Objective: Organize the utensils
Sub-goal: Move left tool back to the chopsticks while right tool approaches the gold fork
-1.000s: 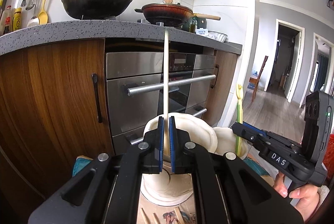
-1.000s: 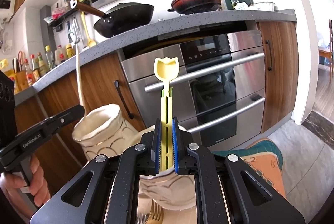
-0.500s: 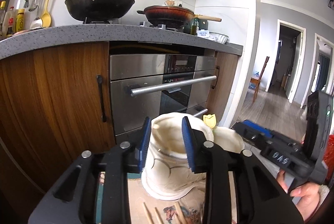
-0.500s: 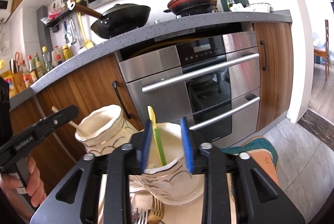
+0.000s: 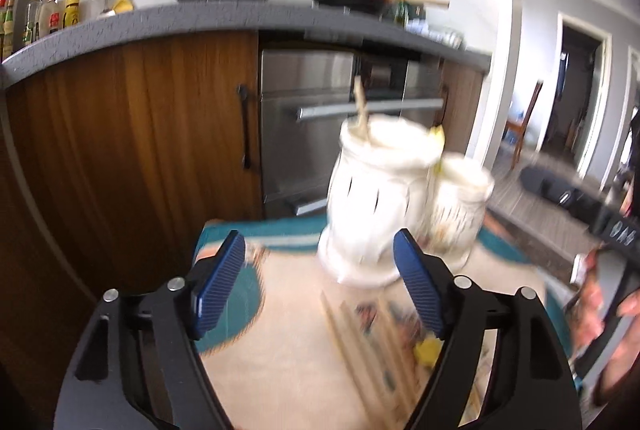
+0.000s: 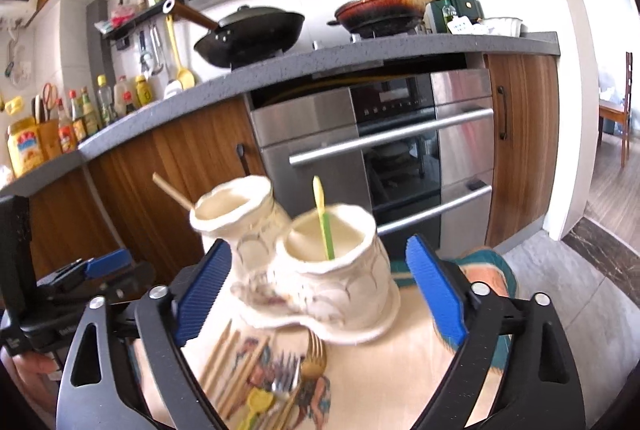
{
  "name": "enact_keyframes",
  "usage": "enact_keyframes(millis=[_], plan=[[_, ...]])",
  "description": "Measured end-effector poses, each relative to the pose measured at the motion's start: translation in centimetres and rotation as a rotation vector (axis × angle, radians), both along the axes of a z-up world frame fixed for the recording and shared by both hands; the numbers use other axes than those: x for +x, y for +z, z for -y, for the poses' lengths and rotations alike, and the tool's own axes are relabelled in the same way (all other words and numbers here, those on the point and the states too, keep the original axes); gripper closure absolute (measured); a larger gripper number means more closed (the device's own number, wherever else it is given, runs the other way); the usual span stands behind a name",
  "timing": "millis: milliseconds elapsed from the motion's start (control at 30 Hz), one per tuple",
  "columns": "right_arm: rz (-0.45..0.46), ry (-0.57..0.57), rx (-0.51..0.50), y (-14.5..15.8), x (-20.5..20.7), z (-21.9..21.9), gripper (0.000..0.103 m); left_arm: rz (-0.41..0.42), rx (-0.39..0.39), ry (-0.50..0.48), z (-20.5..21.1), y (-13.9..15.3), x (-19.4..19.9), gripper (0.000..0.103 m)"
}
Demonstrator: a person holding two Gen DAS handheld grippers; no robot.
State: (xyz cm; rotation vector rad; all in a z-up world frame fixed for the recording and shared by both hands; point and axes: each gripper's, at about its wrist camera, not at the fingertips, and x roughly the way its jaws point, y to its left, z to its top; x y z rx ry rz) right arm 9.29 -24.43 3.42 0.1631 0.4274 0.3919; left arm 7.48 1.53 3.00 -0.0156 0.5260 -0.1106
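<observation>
Kitchen floor before oven; patterned mat underfoot. Twin cream holder stood on mat. Left gripper and right gripper both spread wide, grasping nothing. One chopstick in left cup, green-yellow spoon in right. Chopsticks, forks, yellow spoon lay loose on mat: sorting judged barely begun.

Cream holder with gilt lines — yellow-green spoon inside; beige chopstick in left cup; tongs pads blue.
</observation>
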Motion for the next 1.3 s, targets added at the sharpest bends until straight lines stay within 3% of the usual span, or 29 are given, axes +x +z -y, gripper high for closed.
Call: enact_keyframes(millis=[433,867,1133,1300], plan=[[-0.198,-0.026,-0.03,-5.4,-2.0,1.4,0.009,-0.248,0.051,0.05,-0.2,-6.6,-0.4,0.027],[-0.236,-0.001,-0.152,-7.7,-2.7,-0.3,0.009,-0.296,0.091,0.021,0.6,-8.7,-2.3,0.029],[-0.244,0.02,-0.19,-8.2,-2.3,-1.4,0.009,-0.338,0.117,-0.025,1.8,-9.4,-2.3,0.05],[-0.251,0.037,-0.215,-8.3,-2.4,-1.9,0.009,-0.343,0.127,-0.053,2.7,-9.3,-2.6,0.085]])
